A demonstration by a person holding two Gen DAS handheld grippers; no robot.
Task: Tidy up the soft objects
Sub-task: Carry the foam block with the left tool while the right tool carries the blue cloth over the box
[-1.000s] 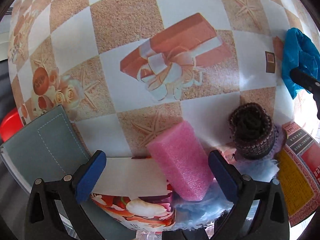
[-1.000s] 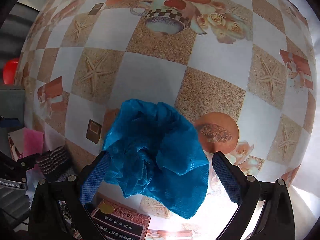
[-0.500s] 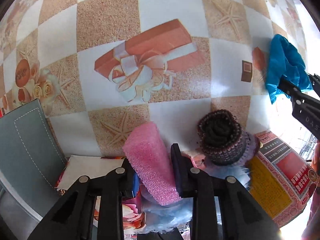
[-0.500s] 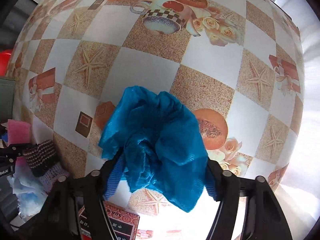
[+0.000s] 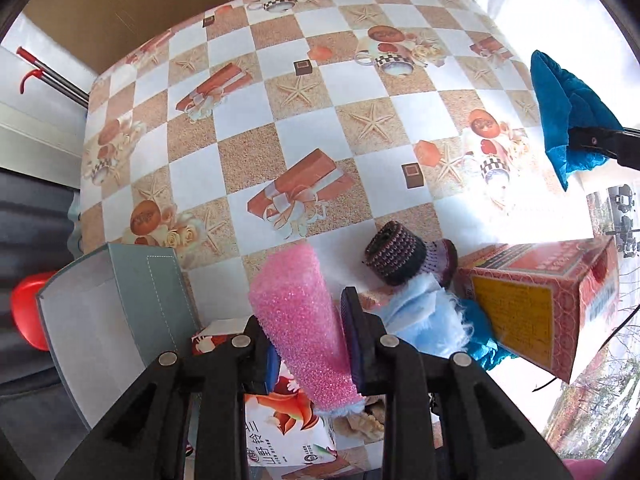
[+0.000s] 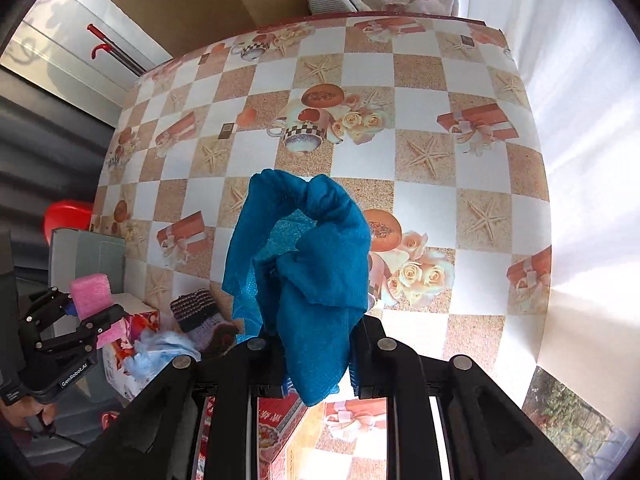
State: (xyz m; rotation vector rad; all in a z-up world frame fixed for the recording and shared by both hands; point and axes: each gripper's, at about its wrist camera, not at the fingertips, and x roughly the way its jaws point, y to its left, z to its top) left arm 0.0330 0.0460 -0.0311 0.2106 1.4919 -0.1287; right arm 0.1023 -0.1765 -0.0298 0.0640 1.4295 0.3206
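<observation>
Pink sponge, teal-blue cloth, tan-and-white checked tablecloth with starfish, striped knit roll.

The pink sponge hides part of the printed carton beneath it. The red box is washed out by glare at its far edge; its print is unreadable.

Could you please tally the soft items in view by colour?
Pink: 1, the foam sponge in the left tool.
Teal blue: 1, the cloth in the right tool.
Dark striped: 1, the knitted piece.
Light blue: 1, the fluffy fabric.
Total: 4
</observation>
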